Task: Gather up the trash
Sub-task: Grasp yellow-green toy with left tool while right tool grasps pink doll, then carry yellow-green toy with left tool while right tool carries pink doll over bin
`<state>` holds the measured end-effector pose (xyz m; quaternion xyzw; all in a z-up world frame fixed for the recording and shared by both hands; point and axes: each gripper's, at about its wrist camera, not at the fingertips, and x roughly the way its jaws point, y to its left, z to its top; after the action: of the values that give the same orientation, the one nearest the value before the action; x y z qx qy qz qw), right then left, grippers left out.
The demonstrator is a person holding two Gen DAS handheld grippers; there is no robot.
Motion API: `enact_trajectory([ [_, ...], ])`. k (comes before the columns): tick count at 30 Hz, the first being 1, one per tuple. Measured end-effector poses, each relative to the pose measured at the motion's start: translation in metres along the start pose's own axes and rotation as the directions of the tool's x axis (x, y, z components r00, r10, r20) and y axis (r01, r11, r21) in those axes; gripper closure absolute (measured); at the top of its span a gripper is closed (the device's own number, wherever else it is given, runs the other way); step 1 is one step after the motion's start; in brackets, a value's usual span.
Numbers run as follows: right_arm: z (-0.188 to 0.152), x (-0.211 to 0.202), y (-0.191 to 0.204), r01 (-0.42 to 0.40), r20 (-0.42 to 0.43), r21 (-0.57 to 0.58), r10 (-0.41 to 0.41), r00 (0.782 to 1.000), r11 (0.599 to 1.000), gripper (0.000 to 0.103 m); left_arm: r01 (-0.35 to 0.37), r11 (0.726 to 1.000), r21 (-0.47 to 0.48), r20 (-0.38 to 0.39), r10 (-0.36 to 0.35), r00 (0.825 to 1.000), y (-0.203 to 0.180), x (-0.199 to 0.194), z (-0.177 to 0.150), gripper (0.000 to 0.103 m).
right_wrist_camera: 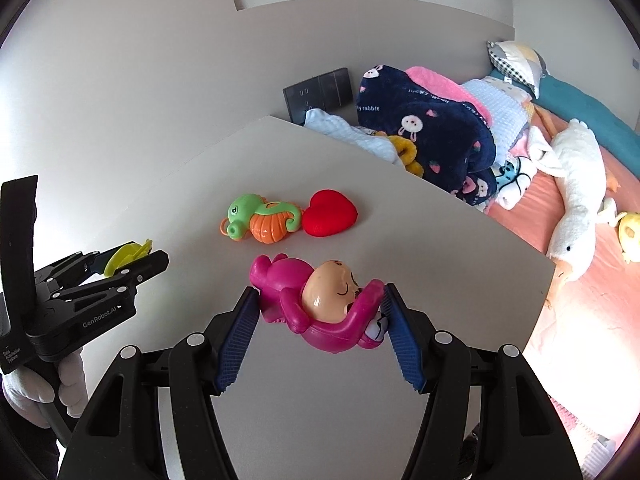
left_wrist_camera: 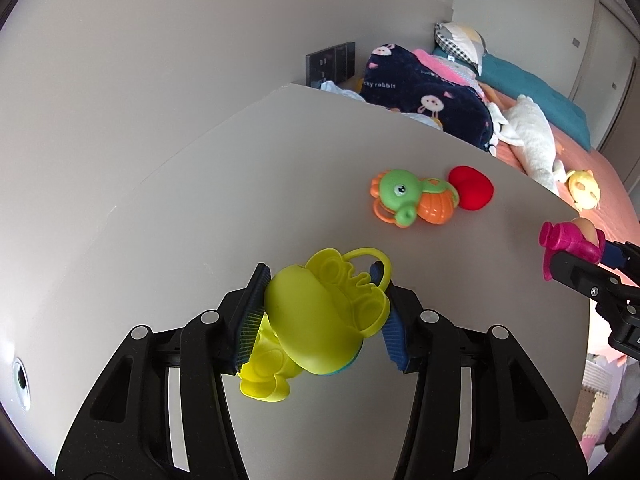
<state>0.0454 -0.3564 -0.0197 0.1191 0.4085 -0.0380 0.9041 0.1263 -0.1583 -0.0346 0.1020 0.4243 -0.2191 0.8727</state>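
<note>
My left gripper (left_wrist_camera: 320,312) is shut on a yellow plastic toy (left_wrist_camera: 316,324) and holds it above the grey table (left_wrist_camera: 200,220); it also shows at the left of the right wrist view (right_wrist_camera: 132,258). My right gripper (right_wrist_camera: 318,328) is shut on a magenta doll toy (right_wrist_camera: 320,304) with a beige face; that toy shows at the right edge of the left wrist view (left_wrist_camera: 568,240). A green and orange seahorse toy (left_wrist_camera: 408,200) (right_wrist_camera: 262,220) and a red heart (left_wrist_camera: 472,188) (right_wrist_camera: 330,218) lie side by side on the table beyond both grippers.
The table's far edge meets a bed (right_wrist_camera: 580,280) with a navy rabbit blanket (right_wrist_camera: 432,128), a white plush goose (right_wrist_camera: 576,196), a small yellow toy (right_wrist_camera: 630,234) and pillows. A dark switch panel (right_wrist_camera: 320,90) sits on the wall. A gloved hand (right_wrist_camera: 48,388) holds the left gripper.
</note>
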Motion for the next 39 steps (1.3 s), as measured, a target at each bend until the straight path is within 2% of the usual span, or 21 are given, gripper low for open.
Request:
enact_trajectory([
  [21, -0.041, -0.082, -0.029, 0.017, 0.062, 0.009, -0.017, 0.998, 1.000, 0.039, 0.041, 0.997, 0.067, 0.016, -0.042, 0.999, -0.067, -0.043, -0.025, 0.052],
  [39, -0.077, -0.139, -0.081, 0.073, 0.086, 0.072, -0.079, 0.993, 0.995, 0.039, 0.121, 0.977, 0.174, 0.012, -0.125, 0.992, -0.148, -0.068, -0.040, 0.052],
])
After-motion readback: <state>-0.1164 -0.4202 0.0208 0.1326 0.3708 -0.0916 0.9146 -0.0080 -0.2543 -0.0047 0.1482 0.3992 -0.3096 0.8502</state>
